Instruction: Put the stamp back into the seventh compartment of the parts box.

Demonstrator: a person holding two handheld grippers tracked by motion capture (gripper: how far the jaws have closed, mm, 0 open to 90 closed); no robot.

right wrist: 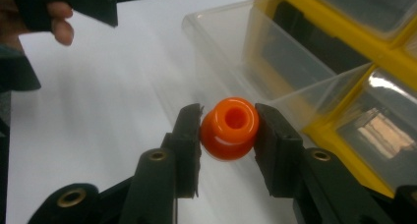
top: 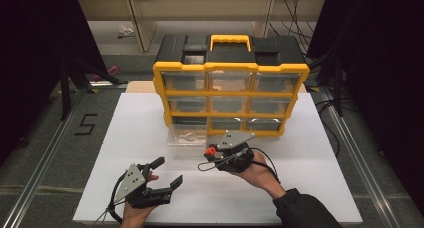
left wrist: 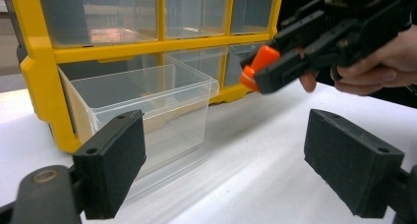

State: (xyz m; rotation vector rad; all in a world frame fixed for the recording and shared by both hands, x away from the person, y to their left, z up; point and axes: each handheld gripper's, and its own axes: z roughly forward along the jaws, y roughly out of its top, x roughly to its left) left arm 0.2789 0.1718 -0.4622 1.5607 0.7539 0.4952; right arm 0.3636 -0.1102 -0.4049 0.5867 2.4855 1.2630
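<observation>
A yellow and black drawer organizer [top: 230, 85] stands at the back of the white table. Its bottom-left clear drawer [top: 186, 137] [left wrist: 147, 101] [right wrist: 255, 57] is pulled out. My right gripper [top: 211, 151] [right wrist: 228, 130] is shut on a small orange plastic piece [right wrist: 230, 128] [left wrist: 258, 64] [top: 211, 150], holding it just right of the open drawer, above the table. My left gripper [top: 167, 174] [left wrist: 226, 165] stands open near the front left, its jaws wide apart with nothing between them, pointing toward the drawer.
The white tabletop [top: 150, 118] lies on a grey floor with metal rails [top: 45, 158] either side. A "5" marking [top: 86, 124] is on the floor at left. Cables [top: 325, 108] run at the right of the organizer.
</observation>
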